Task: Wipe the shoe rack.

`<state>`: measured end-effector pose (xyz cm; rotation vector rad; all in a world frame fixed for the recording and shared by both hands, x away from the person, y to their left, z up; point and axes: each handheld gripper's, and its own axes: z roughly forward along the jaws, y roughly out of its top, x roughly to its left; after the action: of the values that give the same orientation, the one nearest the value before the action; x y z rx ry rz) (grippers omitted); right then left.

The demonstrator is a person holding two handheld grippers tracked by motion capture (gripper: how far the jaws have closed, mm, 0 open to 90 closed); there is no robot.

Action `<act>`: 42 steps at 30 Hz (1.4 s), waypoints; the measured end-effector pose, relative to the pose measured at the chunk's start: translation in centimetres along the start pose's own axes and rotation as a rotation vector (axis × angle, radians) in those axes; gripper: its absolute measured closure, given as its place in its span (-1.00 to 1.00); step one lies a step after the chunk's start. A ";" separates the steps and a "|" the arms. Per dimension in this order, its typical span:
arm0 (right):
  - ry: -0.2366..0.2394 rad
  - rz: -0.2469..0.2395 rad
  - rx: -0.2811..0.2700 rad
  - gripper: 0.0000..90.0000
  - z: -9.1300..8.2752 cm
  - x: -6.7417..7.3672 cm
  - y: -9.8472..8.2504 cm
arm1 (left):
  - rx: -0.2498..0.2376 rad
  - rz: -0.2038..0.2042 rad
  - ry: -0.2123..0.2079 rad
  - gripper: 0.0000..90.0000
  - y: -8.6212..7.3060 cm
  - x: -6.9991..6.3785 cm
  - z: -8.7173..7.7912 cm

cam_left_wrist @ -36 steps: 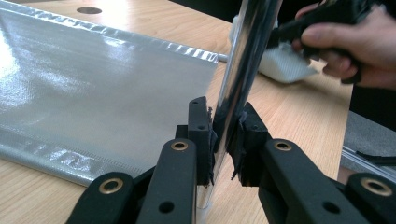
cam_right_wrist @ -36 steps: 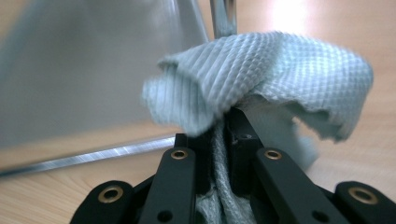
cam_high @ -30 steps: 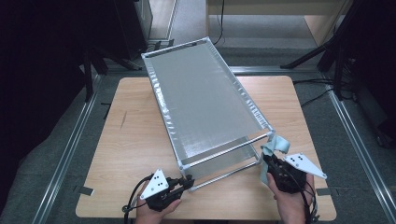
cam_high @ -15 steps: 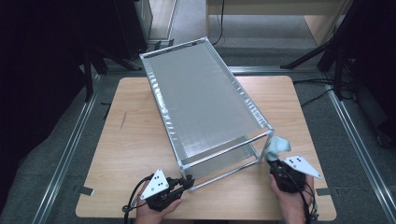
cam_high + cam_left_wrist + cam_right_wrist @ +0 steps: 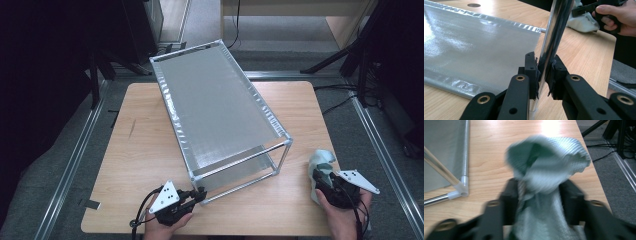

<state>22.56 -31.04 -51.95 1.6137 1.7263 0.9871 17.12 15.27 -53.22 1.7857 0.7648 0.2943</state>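
Observation:
A metal rack (image 5: 220, 115) with silver fabric shelves stands slantwise on the wooden table (image 5: 145, 150). My left gripper (image 5: 200, 194) is shut on the rack's near-left upright pole (image 5: 554, 32); in the left gripper view its pads (image 5: 532, 72) clamp the chrome tube from both sides. A pale green cloth (image 5: 321, 160) lies bunched at the table's right edge. My right gripper (image 5: 320, 177) is at the cloth. Its jaws have just been opening. In the right gripper view the cloth (image 5: 546, 162) rises loosely between the spread jaws (image 5: 539, 192), blurred by motion.
The rack's near-right corner joint (image 5: 462, 188) stands a short way left of the cloth. The table's right edge (image 5: 336, 165) runs close beside the right hand. Metal floor rails (image 5: 380, 145) and cables (image 5: 345, 87) lie beyond it.
The right hand has moved right and down, away from the rack's near-right corner, taking the cloth to the table's right edge. The left gripper and the rack have not moved.

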 end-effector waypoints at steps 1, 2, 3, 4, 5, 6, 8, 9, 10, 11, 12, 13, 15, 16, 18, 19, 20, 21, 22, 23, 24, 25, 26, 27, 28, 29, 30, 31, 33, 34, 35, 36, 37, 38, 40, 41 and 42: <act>0.002 -0.004 -0.006 0.00 -0.3 0.0 0.2 | 0.000 0.001 0.001 0.78 0.0 0.0 0.0; 0.010 -0.004 -0.015 -0.12 -0.7 0.0 0.4 | 0.000 0.000 0.001 0.78 0.0 0.0 0.0; 0.018 0.002 -0.022 -0.24 -1.2 0.1 0.8 | -0.001 0.000 0.000 0.78 0.0 0.1 0.0; 0.018 0.002 -0.028 -0.33 -1.9 0.2 1.2 | -0.001 0.000 0.001 0.78 0.0 0.1 -0.1; 0.015 0.000 -0.039 -0.36 -2.3 0.3 1.4 | -0.001 -0.001 0.000 0.78 0.0 0.1 0.0; 0.017 -0.006 -0.060 -0.38 -2.9 0.6 1.7 | -0.001 -0.002 0.001 0.78 0.0 0.1 0.0; 0.024 -0.030 -0.104 -0.40 -3.9 1.7 2.2 | -0.001 -0.003 0.002 0.78 0.0 0.1 0.0; 0.040 -0.047 -0.120 -0.40 -4.3 2.4 2.5 | -0.001 -0.003 0.002 0.78 0.0 0.1 0.0; 0.064 -0.067 -0.131 -0.38 -4.5 3.1 2.7 | -0.001 -0.003 0.003 0.78 0.0 0.1 0.0; 0.088 -0.082 -0.136 -0.34 -4.5 3.8 2.8 | -0.001 -0.004 0.004 0.78 0.0 0.1 0.0; 0.134 -0.097 -0.133 -0.29 -4.2 4.9 2.9 | -0.001 -0.004 0.005 0.78 0.0 0.1 0.0; 0.166 -0.106 -0.126 -0.24 -3.8 5.7 3.0 | -0.001 -0.003 0.005 0.78 0.0 0.0 0.0; 0.205 -0.138 -0.099 -0.10 -2.2 7.6 3.0 | -0.001 -0.003 0.007 0.78 0.0 0.0 0.0; 0.196 -0.149 -0.095 -0.02 -1.5 8.3 3.0 | -0.001 -0.002 0.008 0.78 0.0 0.0 -0.1; 0.183 -0.121 -0.091 0.20 -0.3 9.1 3.1 | 0.000 -0.002 0.013 0.78 0.0 0.0 -0.1; 0.182 -0.101 -0.086 0.34 0.3 9.3 3.2 | 0.000 -0.002 0.015 0.78 -0.1 0.0 -0.2; 0.174 -0.080 -0.086 0.58 0.8 9.5 3.3 | 0.001 -0.001 0.020 0.78 -0.1 0.1 -0.4; 0.190 -0.073 -0.090 0.73 1.1 9.7 3.3 | 0.002 -0.001 0.025 0.78 -0.1 0.1 -0.5; 0.207 -0.069 -0.095 0.76 1.3 9.9 3.4 | 0.001 -0.005 0.033 0.78 -0.1 0.2 -0.6; 0.202 -0.082 -0.099 0.77 1.4 10.2 3.4 | 0.000 -0.008 0.038 0.78 -0.2 0.3 -0.8; 0.198 -0.098 -0.102 0.78 1.6 10.6 3.5 | -0.001 -0.012 0.044 0.78 -0.2 0.4 -1.0; 0.195 -0.104 -0.104 0.79 1.8 11.0 3.6 | 0.002 -0.010 0.053 0.78 -0.3 0.4 -1.2; 0.193 -0.108 -0.106 0.79 2.1 11.3 3.7 | 0.001 -0.014 0.056 0.78 -0.3 0.4 -1.3; 0.188 -0.120 -0.109 0.79 2.4 11.6 3.9 | 0.001 -0.013 0.056 0.78 -0.3 0.3 -1.3; 0.181 -0.121 -0.112 0.79 2.8 11.9 4.1 | 0.003 -0.008 0.055 0.78 -0.4 0.1 -1.3; 0.178 -0.115 -0.113 0.79 3.2 12.2 4.3 | 0.003 -0.010 0.055 0.78 -0.4 0.0 -1.2; 0.175 -0.114 -0.116 0.80 3.7 12.4 4.5 | 0.002 -0.011 0.053 0.78 -0.4 -0.3 -1.1; 0.172 -0.114 -0.119 0.80 4.1 12.6 4.8 | 0.005 -0.007 0.051 0.78 -0.3 -0.5 -1.0; 0.173 -0.120 -0.121 0.80 5.2 13.0 5.4 | 0.008 -0.003 0.042 0.78 -0.3 -1.1 -0.7; 0.173 -0.128 -0.121 0.80 5.9 13.3 5.9 | 0.011 0.002 0.036 0.78 -0.2 -1.3 -0.5; 0.172 -0.135 -0.123 0.80 6.4 13.4 6.2 | 0.015 0.009 0.031 0.78 -0.2 -1.7 -0.2; 0.173 -0.143 -0.124 0.80 7.0 13.7 6.6 | 0.015 0.009 0.027 0.78 -0.1 -2.1 0.1; 0.178 -0.149 -0.124 0.80 7.6 13.9 7.0 | 0.015 0.017 0.022 0.78 0.0 -2.5 0.6; 0.187 -0.143 -0.123 0.72 8.3 14.1 7.4 | 0.013 0.016 0.026 0.78 0.1 -2.7 0.9; 0.196 -0.117 -0.112 0.40 8.8 14.0 7.7 | 0.005 0.008 0.033 0.78 0.3 -3.1 1.7; 0.194 -0.109 -0.110 0.26 8.7 13.9 7.8 | 0.002 0.005 0.035 0.78 0.5 -3.2 2.3; 0.196 -0.092 -0.097 0.15 8.2 13.8 7.6 | 0.001 0.004 0.036 0.78 0.6 -3.2 2.6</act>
<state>32.14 -16.28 -49.26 1.4025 1.8328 1.1978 16.32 11.18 -53.04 1.7868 0.7872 0.3299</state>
